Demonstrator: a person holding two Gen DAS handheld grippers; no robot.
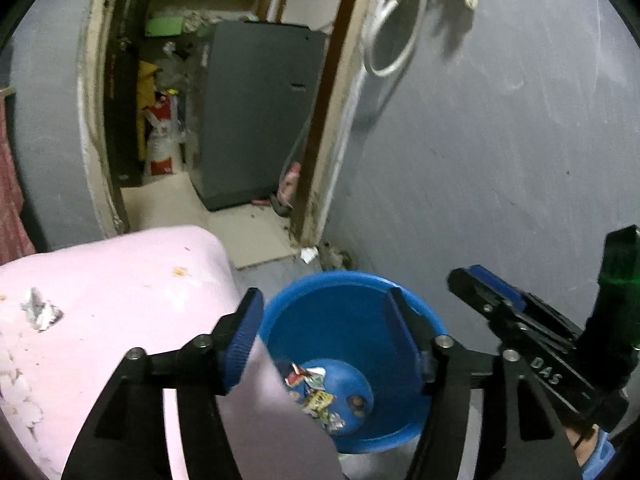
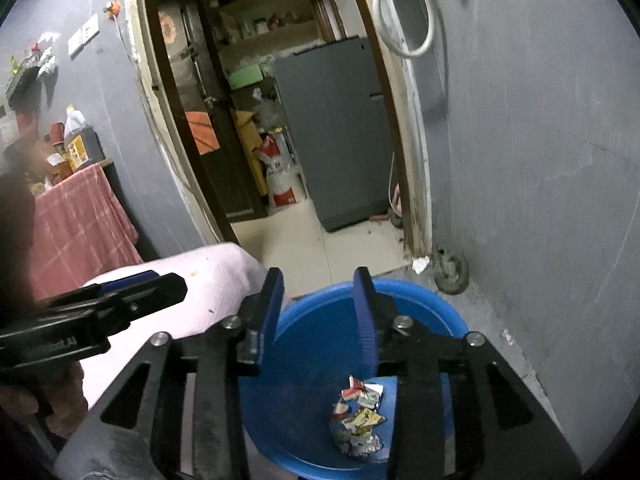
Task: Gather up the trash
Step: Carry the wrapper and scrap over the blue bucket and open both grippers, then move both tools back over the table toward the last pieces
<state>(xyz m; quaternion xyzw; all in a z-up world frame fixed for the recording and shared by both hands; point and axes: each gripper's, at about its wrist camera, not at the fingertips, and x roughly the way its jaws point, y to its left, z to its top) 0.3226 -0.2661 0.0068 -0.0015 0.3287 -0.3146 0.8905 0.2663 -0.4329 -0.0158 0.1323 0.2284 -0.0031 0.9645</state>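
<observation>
A blue plastic bin (image 1: 340, 304) stands on the floor by the grey wall, with several crumpled wrappers (image 1: 316, 396) at its bottom. It also shows in the right wrist view (image 2: 316, 360), with the wrappers (image 2: 360, 416) inside. My left gripper (image 1: 324, 332) is open and empty above the bin's mouth, beside the pink table edge. My right gripper (image 2: 320, 316) is open and empty, right over the bin. The right gripper (image 1: 520, 320) shows in the left wrist view at the right. A crumpled white scrap (image 1: 42, 308) lies on the pink tablecloth (image 1: 100, 320).
A white paper scrap (image 2: 420, 265) lies on the floor at the door frame. Beyond the doorway stand a grey fridge (image 2: 332, 128) and a sack (image 2: 280, 176). A table with a red checked cloth (image 2: 76, 220) holds bottles at the left. A grey wall (image 2: 540, 160) is at the right.
</observation>
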